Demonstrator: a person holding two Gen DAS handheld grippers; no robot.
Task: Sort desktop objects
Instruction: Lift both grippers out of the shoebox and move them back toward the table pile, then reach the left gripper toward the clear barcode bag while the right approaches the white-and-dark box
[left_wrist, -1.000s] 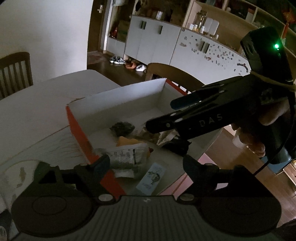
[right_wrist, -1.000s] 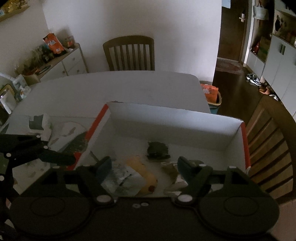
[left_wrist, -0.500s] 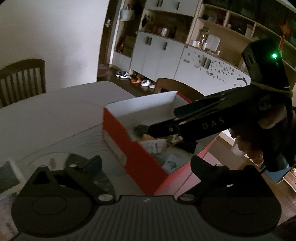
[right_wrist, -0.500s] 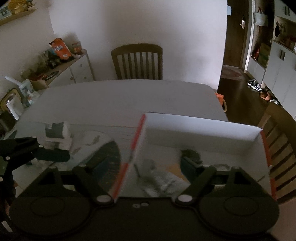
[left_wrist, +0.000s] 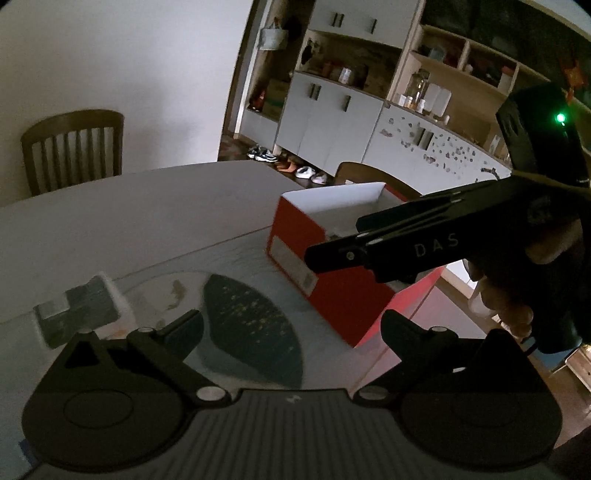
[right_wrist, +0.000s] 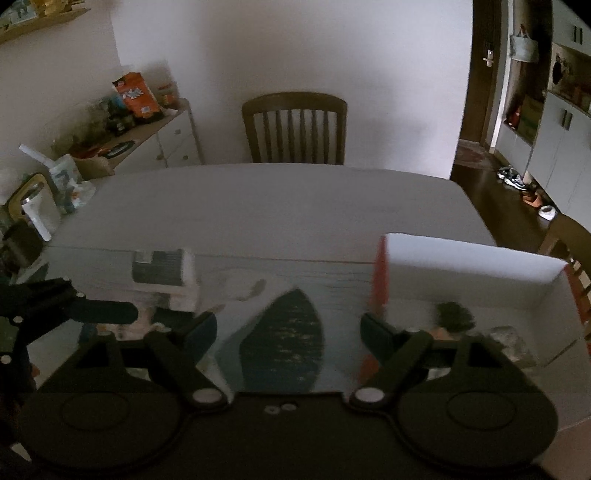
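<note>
Red box (left_wrist: 332, 284) with white interior sits right of centre in left wrist view, beyond and right of left gripper (left_wrist: 291, 328); jaws wide, nothing between. Right gripper (right_wrist: 288, 328) jaws wide, empty; box wall (right_wrist: 469, 258) at right, packet (right_wrist: 162, 273) upper left of jaws, on table (right_wrist: 258, 206).

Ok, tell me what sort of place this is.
Most likely a home dining room: a dining table with a wooden chair against it, storage cabinets, and shoes on the floor by the doorway.
</note>
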